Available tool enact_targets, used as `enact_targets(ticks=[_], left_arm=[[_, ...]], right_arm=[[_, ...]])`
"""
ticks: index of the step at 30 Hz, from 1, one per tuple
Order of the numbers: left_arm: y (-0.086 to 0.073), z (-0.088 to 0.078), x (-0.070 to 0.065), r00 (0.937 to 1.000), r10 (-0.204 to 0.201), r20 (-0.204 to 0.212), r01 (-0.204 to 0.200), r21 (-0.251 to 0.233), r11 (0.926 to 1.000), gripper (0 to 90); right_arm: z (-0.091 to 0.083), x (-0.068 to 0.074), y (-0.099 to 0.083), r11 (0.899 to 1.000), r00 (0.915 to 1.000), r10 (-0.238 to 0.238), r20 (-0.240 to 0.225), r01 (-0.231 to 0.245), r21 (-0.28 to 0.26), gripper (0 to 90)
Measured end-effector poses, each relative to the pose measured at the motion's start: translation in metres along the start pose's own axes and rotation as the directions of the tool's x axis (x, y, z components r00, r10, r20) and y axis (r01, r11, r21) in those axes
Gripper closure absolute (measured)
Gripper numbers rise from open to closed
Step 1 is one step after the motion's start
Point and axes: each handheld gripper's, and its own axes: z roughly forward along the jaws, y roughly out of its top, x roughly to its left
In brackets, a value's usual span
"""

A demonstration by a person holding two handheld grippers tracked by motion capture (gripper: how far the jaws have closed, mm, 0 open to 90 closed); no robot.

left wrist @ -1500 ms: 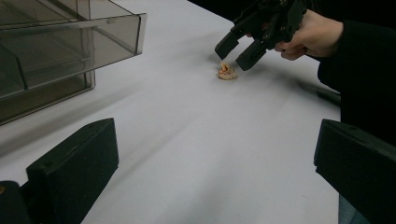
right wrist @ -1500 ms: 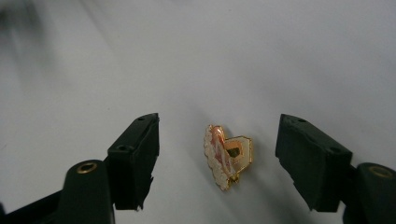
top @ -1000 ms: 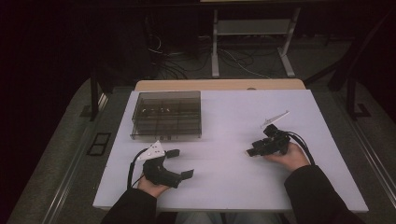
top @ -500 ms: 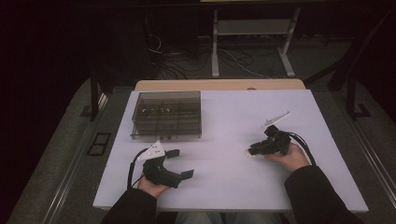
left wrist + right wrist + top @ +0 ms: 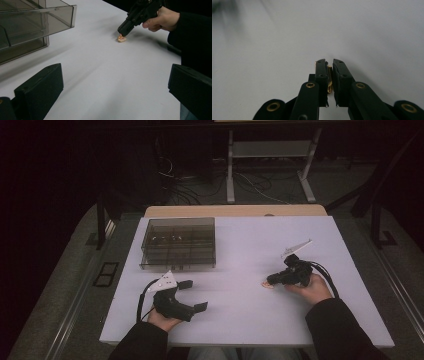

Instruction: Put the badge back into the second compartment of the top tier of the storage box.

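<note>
In the right gripper view my right gripper is shut on a small gold metal piece, its tips just above the white table. The left gripper view shows that right gripper pointing down at a small orange-gold clump on the table, touching or nearly touching it. Seen from the high view, the right gripper sits at centre right over the clump. My left gripper rests open at the front left with nothing between its jaws.
A smoky transparent compartment box stands at the back left of the white table, close to the left gripper. Cables trail from both grippers. Dark floor, wires and a stand lie beyond the table.
The right gripper has shifted slightly left and tipped down toward the table. The left gripper has not moved.
</note>
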Motion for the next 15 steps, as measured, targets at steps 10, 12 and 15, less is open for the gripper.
enact_targets(ticks=[10, 12, 15], left_arm=[[-0.0001, 0.0, 0.0003, 1.0, -0.002, 0.001, 0.002, -0.001, 1.0, 0.0], [-0.0001, 0.0001, 0.0002, 1.0, -0.001, 0.001, 0.001, -0.001, 1.0, 0.0], [-0.0001, 0.0002, 0.0001, 1.0, 0.0, 0.002, 0.0, 0.0, 1.0, 0.0]], right_arm=[[-0.0048, 0.0036, 0.0012, 1.0, 0.9995, 0.006, -0.031, -0.006, 0.003, 86.8], [-0.0045, 0.0073, 0.0021, 1.0, 0.9998, -0.007, -0.021, 0.007, 0.009, 87.0], [-0.0044, 0.01, 0.0037, 1.0, 0.9998, -0.019, -0.011, 0.019, 0.02, 87.1]])
